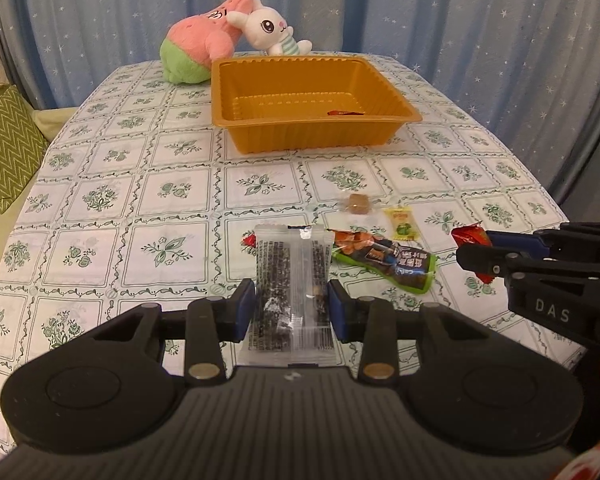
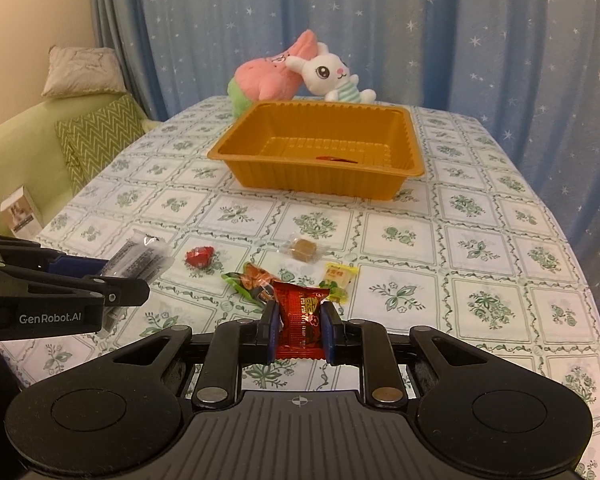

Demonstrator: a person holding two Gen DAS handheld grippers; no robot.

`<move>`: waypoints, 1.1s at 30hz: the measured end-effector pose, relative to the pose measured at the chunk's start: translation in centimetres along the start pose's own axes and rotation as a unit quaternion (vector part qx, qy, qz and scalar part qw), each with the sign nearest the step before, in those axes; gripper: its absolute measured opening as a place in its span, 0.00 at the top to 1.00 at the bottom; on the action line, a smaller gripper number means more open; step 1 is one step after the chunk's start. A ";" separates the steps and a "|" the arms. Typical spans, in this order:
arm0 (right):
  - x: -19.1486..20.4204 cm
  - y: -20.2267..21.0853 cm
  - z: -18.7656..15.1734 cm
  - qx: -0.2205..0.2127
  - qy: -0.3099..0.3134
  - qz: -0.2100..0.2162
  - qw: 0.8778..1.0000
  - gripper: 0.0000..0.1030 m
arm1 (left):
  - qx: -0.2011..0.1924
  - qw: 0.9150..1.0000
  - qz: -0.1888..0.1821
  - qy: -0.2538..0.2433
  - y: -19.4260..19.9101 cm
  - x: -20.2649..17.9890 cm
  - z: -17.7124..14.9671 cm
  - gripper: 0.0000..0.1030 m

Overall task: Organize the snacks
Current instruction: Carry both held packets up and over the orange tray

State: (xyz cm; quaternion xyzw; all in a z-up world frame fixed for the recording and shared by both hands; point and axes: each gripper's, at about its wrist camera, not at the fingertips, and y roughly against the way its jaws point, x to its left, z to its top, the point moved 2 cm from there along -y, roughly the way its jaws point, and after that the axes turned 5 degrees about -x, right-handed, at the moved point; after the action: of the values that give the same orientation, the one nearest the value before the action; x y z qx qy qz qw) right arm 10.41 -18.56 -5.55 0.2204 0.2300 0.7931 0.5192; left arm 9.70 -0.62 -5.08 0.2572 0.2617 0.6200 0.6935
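Observation:
My left gripper [image 1: 292, 292] is shut on a clear packet of dark snack [image 1: 290, 276], held above the table; it also shows in the right wrist view [image 2: 138, 262]. My right gripper [image 2: 299, 312] is shut on a red snack packet [image 2: 302, 322], also seen in the left wrist view [image 1: 472, 238]. An orange tray [image 1: 236, 80] [image 2: 252, 172] stands ahead with a small red item inside [image 2: 334, 158]. On the cloth lie a green-edged packet [image 1: 384, 258], a brown candy [image 2: 303, 249], a yellow packet [image 2: 338, 276] and a red round candy [image 2: 199, 258].
Two plush toys, a pink one [image 2: 272, 76] and a white rabbit [image 2: 332, 76], sit behind the tray. A green sofa with cushions [image 2: 96, 140] stands left of the table. A blue star curtain hangs behind. A small box [image 2: 20, 216] is by the table's left edge.

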 end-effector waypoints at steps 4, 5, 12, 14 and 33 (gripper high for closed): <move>-0.2 0.3 0.1 0.001 -0.004 -0.004 1.000 0.79 | -0.002 1.000 -0.002 0.000 0.2 -0.2 0.1 0.66; -0.3 0.3 0.1 0.000 -0.005 -0.004 1.000 0.79 | -0.002 1.000 -0.003 0.000 0.2 -0.2 0.2 0.66; -1.0 0.3 0.5 0.001 -0.011 -0.009 1.000 0.79 | -0.005 1.000 -0.012 0.003 0.0 -0.3 0.8 0.66; -1.3 0.2 0.8 0.001 -0.011 -0.011 1.000 0.79 | -0.007 1.000 -0.015 0.003 -0.1 -0.4 1.2 0.66; -4.7 -4.2 9.6 -0.027 -0.022 -0.011 0.999 0.79 | -0.053 0.998 -0.038 -0.004 -3.5 0.3 10.6 0.66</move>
State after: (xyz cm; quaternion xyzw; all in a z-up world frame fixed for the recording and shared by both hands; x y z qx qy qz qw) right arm 20.75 -20.11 -0.90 0.2215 0.1997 0.7878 0.5390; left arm 19.45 -1.01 0.29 0.2126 0.2353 0.6049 0.7304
